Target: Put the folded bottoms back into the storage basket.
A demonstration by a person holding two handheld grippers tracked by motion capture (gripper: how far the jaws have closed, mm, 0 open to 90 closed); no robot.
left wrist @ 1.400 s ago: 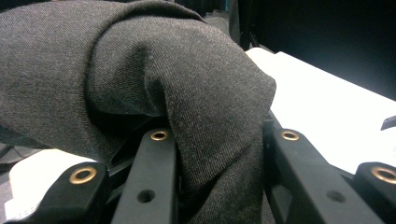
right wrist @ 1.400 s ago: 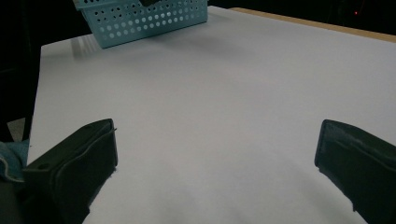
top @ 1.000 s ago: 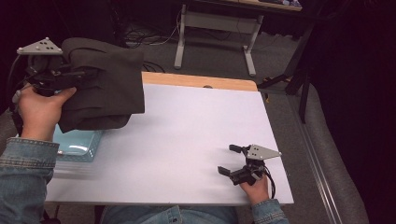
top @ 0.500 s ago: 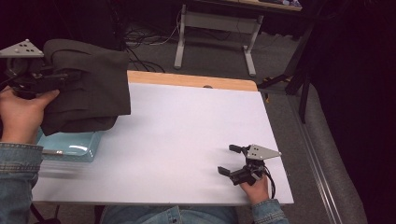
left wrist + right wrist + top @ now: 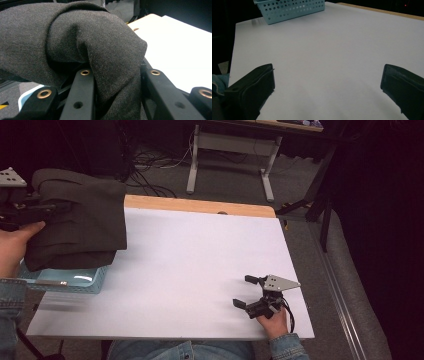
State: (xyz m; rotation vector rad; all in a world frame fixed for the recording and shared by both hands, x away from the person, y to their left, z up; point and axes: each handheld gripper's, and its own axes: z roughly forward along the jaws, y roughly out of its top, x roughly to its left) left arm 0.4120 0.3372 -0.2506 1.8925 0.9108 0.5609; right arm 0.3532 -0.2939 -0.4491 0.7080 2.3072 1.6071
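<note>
Dark grey cloth [image 5: 80,222], folded into a thick bundle, hangs from the left gripper [image 5: 27,212] at the far left of the high view, over the table's [image 5: 200,270] left edge. Its lower fold drapes just above a light blue basket [image 5: 70,281] that sits at that edge, and part of the fabric overlaps the white tabletop. A hand [image 5: 15,245] in a denim sleeve carries the gripper, and the grey plate on top of it pokes out at the frame's edge. Near the front right corner of the table, well apart from the cloth, the right gripper [image 5: 250,292] rests low over the bare surface, its two black jaws spread wide with nothing between them.

Along the left gripper's [image 5: 115,82] own view, the two black jaws rise on either side of a thick fold of the cloth [image 5: 75,40] and pinch it: the weave bulges up and over the left jaw and fills the narrow gap between them. A corner of the basket [image 5: 25,98] shows below at the left, and the pale table [image 5: 180,50] lies off to the right.

Seen from the right gripper [image 5: 327,87], the jaws stand far apart at the lower corners, holding nothing, with plain white table [image 5: 324,50] between them. The perforated basket [image 5: 292,8] stands at the far edge, top left.
</note>
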